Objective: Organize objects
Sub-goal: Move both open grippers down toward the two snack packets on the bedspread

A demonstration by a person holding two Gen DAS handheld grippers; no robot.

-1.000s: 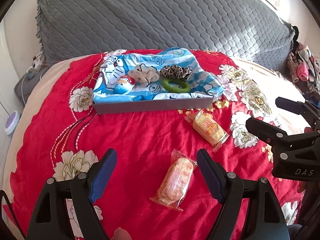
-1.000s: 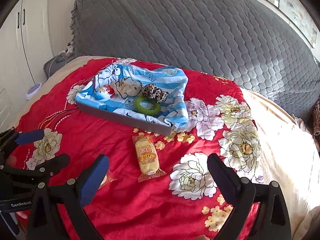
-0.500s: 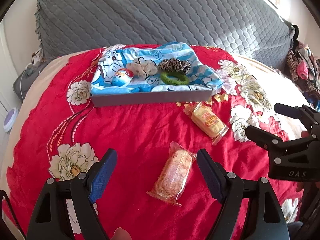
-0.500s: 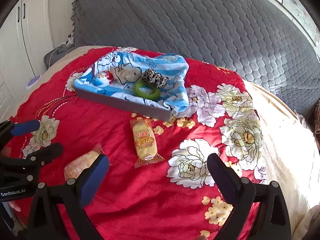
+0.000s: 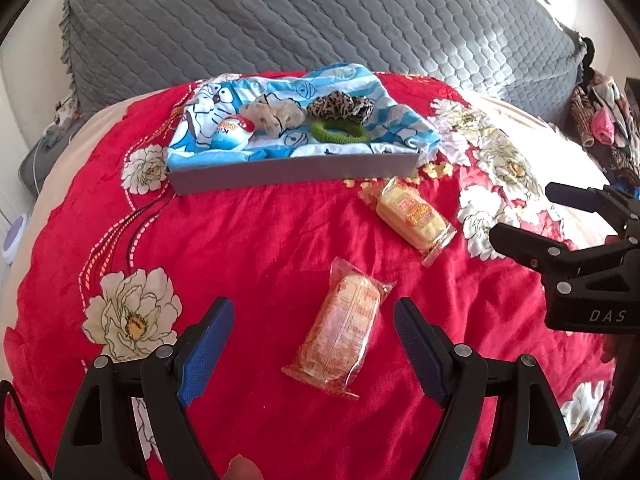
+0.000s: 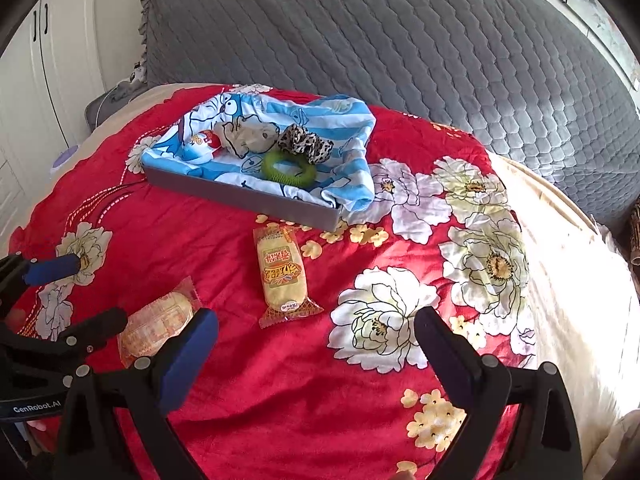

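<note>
As both grippers sink closer, you are framing the clear-wrapped cake (image 5: 340, 330) inside the left gripper (image 5: 314, 330), jaws spread wide and empty; the right gripper (image 6: 316, 334) is gaping empty too.

A red bedspread (image 5: 256, 240) printed with large white flowers covers the bed, with a cream blanket (image 6: 568, 280) showing along its right side in the right wrist view. Behind stands a tall headboard under a grey quilted cover (image 5: 320, 16) with a frilled left edge. At the far left, white cupboard doors (image 6: 28, 80) with dark handles rise beside the bed. A small round lilac object (image 5: 12, 236) lies low at the left; what it is cannot be told. A grey item with a white cord (image 6: 100, 104) sits at the bed's far left corner. A heap of mixed clothes (image 5: 600, 120) lies at the right.
</note>
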